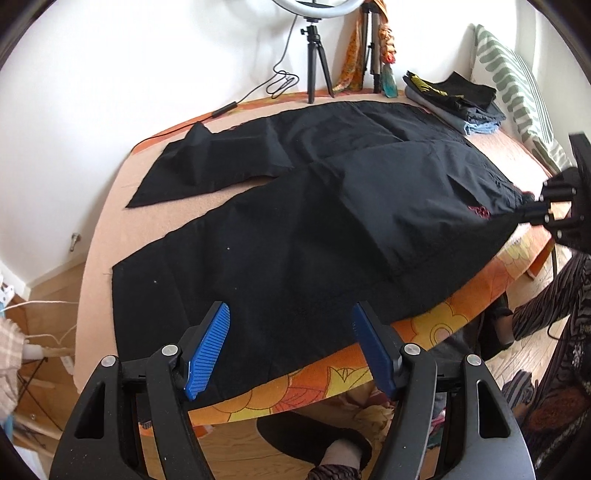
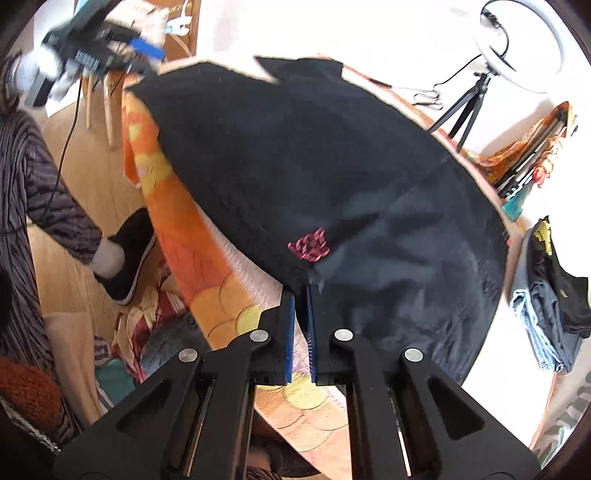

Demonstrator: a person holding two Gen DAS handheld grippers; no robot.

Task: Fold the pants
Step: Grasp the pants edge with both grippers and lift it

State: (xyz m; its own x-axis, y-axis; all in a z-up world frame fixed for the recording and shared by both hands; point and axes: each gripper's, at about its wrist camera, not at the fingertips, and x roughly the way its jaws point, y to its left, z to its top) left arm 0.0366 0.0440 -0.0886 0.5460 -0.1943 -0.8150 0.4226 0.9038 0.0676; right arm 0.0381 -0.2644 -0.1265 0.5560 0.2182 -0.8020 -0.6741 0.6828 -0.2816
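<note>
Pants [image 1: 295,206] flat on bed – right hand-held gripper [image 2: 302,295] pinching waistband, left hand-held gripper [image 1: 290,325] spread w/ nothing between.

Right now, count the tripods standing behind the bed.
2. A black tripod holding the white ring light stands by the wall behind the black pants. A second, silver-legged tripod stands just to its right, draped with an orange scarf. Others may be hidden.

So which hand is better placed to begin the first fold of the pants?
Right. The right gripper is already shut on the waist corner of the black pants, ready to carry it over. The left gripper hangs open above the leg, gripping nothing.
</note>
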